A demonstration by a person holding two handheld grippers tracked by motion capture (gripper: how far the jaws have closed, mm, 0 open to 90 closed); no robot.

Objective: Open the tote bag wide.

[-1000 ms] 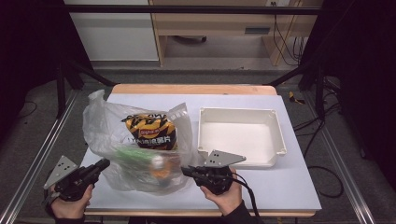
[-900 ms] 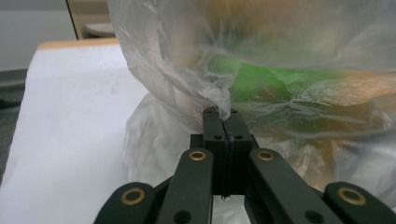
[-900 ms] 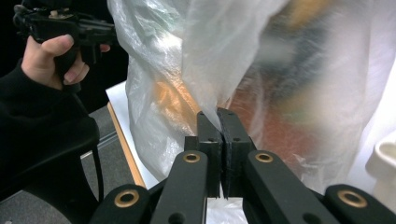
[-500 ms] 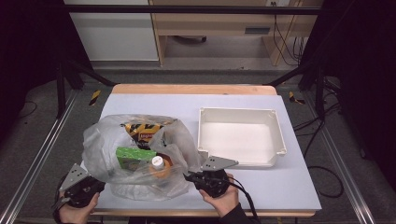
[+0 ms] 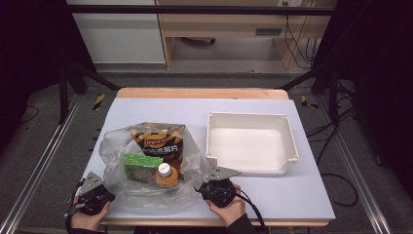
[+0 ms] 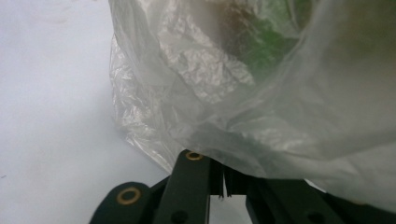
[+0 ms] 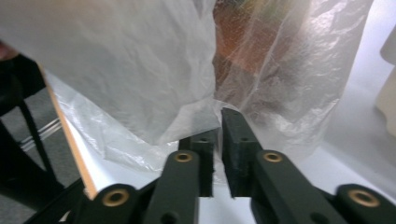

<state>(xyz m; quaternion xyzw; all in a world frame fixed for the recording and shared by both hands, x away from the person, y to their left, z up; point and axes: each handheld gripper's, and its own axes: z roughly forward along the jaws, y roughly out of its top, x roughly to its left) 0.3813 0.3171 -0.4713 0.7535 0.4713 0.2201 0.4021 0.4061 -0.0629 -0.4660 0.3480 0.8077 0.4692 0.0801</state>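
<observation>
High view: the left gripper and the right gripper sit low at the near edge of the table, one at each lower corner of a clear plastic bag. Earlier frames are given, and both pairs of jaws have just been opening. In the left gripper view, the left gripper shows a narrow slit between its jaws, with the bag's film draped over the tips; whether the pads press on it cannot be told. In the right gripper view, the right gripper has its jaws slightly parted, with a fold of the bag lying at and over the tips, not clearly clamped.

The bag rests slumped on the left half of the white table top. Inside it lie a brown-and-yellow crisp packet at the far side, a green box nearer, and just beside that an orange-bodied bottle with a white cap. To the right of the bag, near but apart, stands a white tray.
</observation>
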